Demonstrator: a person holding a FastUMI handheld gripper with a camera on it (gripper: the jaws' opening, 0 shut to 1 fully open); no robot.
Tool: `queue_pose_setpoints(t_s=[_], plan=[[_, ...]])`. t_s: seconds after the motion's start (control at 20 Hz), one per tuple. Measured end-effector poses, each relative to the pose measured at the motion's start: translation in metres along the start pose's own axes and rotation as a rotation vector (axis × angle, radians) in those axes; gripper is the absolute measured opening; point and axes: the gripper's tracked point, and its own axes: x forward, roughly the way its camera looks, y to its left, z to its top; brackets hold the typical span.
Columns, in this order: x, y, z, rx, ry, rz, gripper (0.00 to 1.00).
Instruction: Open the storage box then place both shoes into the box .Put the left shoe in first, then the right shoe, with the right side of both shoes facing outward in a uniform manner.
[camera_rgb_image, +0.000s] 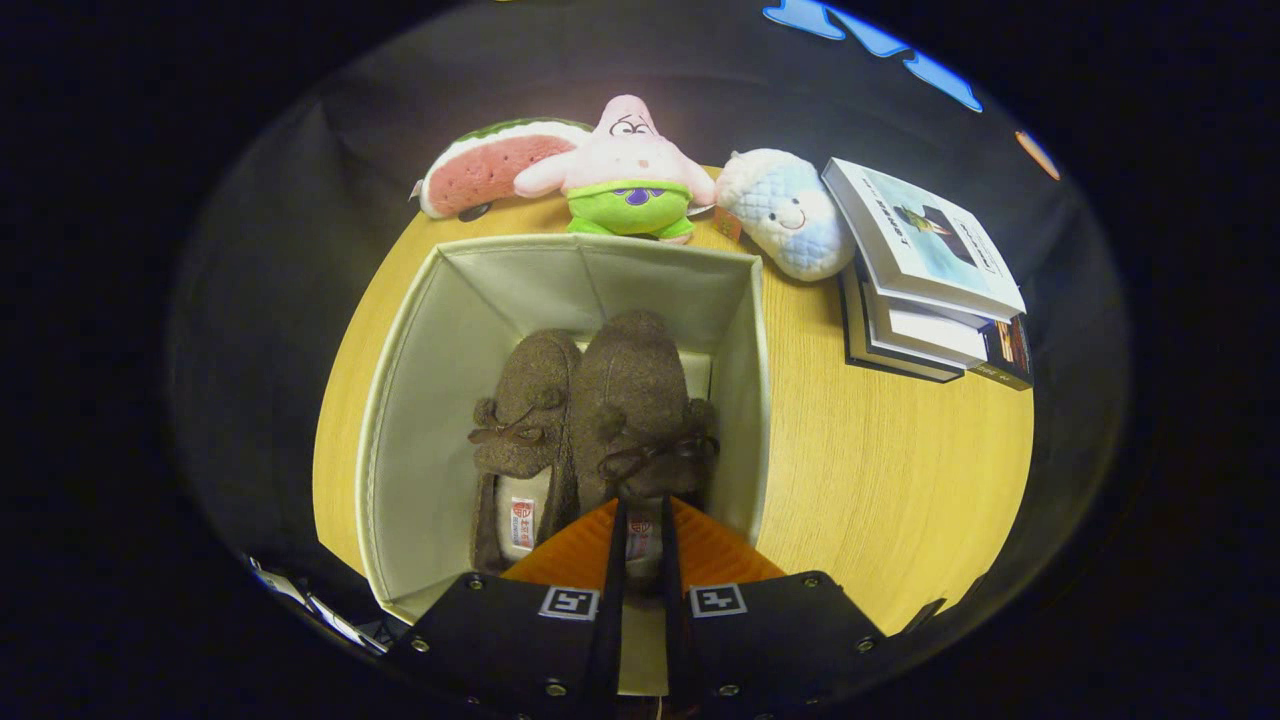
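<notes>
We see storage box (420, 400) open at frame centre on wooden table (880, 460). Two brown shoes side by side inside: left-hand shoe (522, 420), right-hand shoe (635, 400). Our gripper (640, 520) at lower centre, fingers drawn narrow, pinching heel of right-hand shoe. Beyond box: watermelon plush (490, 165), pink star plush (625, 165), blue-white plush (785, 210). Book stack (925, 265) upper right.

The box (440, 400) stands open on the desk (880, 470), and both shoes lie in it side by side: the left shoe (525, 410) on the left, the right shoe (635, 400) on the right. The hand-held gripper (640, 520) is above the right shoe's heel, fingers nearly together, perhaps pinching it. Behind the box sit three soft toys (625, 170). To its right lies a pile of books (930, 270).
</notes>
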Motion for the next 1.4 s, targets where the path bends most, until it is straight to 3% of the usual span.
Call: queue_pose_setpoints(t_s=[0.2,0.3,0.65,1.15,1.2,1.25,1.4], plan=[[-0.030,-0.008,0.011,0.073,-0.098,0.087,0.19],[-0.053,-0.028,0.021,0.078,-0.193,0.089,0.19],[-0.133,-0.101,0.055,0.120,-0.577,0.052,0.19],[-0.222,-0.172,0.055,0.158,-0.953,-0.026,0.19],[-0.226,-0.178,0.055,0.159,-0.969,-0.035,0.23],[-0.230,-0.182,0.052,0.165,-0.981,-0.040,0.35],[-0.234,-0.190,0.044,0.150,-0.998,-0.030,0.38]])
